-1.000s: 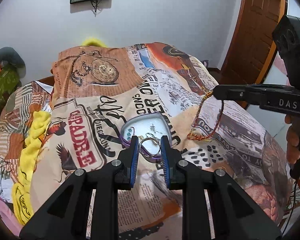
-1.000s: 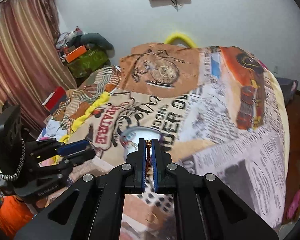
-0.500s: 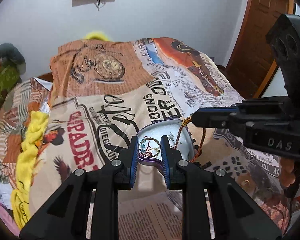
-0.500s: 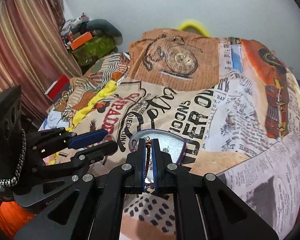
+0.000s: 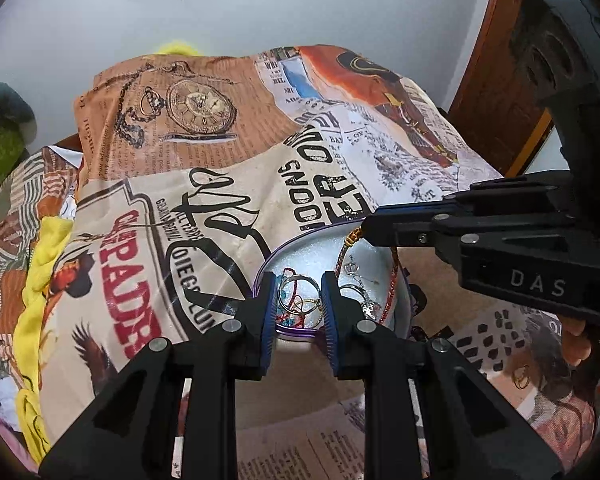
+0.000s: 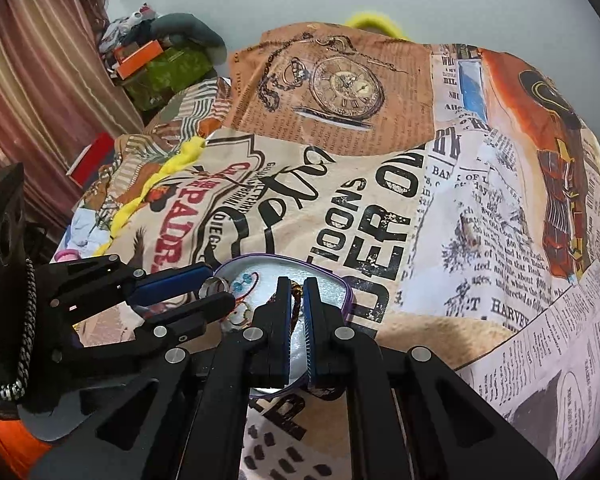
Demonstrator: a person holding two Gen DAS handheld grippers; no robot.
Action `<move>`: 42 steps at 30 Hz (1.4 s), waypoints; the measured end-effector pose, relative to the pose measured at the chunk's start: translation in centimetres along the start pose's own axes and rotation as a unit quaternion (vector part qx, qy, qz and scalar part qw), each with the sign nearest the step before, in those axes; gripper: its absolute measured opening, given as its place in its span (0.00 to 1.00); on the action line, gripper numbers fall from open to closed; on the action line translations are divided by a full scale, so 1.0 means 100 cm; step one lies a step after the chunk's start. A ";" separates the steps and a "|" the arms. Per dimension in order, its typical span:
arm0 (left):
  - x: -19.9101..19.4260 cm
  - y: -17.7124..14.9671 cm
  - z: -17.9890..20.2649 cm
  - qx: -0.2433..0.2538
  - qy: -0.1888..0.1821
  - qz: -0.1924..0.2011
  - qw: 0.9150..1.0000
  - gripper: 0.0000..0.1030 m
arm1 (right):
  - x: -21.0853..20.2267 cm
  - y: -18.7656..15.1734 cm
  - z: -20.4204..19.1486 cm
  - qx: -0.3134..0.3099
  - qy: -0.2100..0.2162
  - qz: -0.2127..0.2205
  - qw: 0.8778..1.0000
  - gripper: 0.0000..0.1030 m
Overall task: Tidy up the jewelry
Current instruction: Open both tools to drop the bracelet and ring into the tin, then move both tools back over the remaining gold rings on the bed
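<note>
- Your right gripper [image 6: 296, 300] is pressed together on a red-and-gold cord bracelet [image 5: 394, 276], held over the jewelry tray [image 5: 300, 240]. In the left wrist view the cord hangs from the pinch in a loop, its far strand draping at the tray's right rim.
- Your left gripper [image 5: 299, 300] is spread, holding nothing, its fingers straddling the tray's near rim.
- Risk: let go now and part of the loop may land across the right rim and slide off onto the printed bedspread [image 5: 228, 184]. Cause: the pinch sits toward that rim, not over the middle.
- Risk: the dangling cord could snag the rings [image 5: 300, 300] already in the tray and drag them if you pull back. Cause: cord and rings lie close together.
- Risk: the tray rests on soft bedding; pressing the near rim with the left fingers could tip it.
- Tray contents: several thin wire rings, a blue-beaded piece [image 6: 244, 280], a red beaded strand, small silver pieces on a pale lining. Exact count cannot be told.
- A gold ring [image 5: 521, 378] lies loose on the bedspread, well apart from the tray toward the near right corner, not yet collected.
</note>
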State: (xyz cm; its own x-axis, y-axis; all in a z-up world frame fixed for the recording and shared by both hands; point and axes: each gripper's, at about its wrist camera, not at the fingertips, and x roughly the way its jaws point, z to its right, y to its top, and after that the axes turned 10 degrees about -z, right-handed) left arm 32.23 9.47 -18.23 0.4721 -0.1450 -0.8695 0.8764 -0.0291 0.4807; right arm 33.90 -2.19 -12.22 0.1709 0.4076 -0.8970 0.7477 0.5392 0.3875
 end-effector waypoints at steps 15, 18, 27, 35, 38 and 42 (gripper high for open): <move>-0.018 0.005 -0.004 -0.020 -0.005 0.003 1.000 0.24 | -0.010 0.000 0.007 0.025 0.010 -0.011 1.000 0.28; -0.031 0.004 -0.003 -0.024 -0.002 0.015 1.000 0.30 | -0.022 -0.003 0.004 0.020 0.002 0.000 1.000 0.28; -0.075 0.001 0.010 -0.026 -0.001 0.045 0.999 0.31 | -0.070 -0.029 0.004 0.012 -0.033 0.035 0.999 0.28; -0.084 -0.007 0.042 -0.006 0.014 0.041 0.999 0.31 | -0.104 -0.061 0.021 0.026 -0.053 0.056 0.997 0.28; -0.082 -0.008 0.053 -0.001 0.008 0.037 0.999 0.31 | -0.114 -0.073 0.030 0.032 -0.067 0.060 0.995 0.28; -0.074 -0.008 0.069 0.003 -0.001 0.029 1.000 0.31 | -0.127 -0.091 0.046 0.045 -0.088 0.064 0.993 0.28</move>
State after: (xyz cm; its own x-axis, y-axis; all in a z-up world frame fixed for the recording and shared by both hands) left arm 27.35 3.74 -11.43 0.5225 -0.1488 -0.8395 0.8467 -0.0258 0.5315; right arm 27.93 -15.65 -5.35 0.3720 0.3304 -0.8674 0.7651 0.4199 0.4881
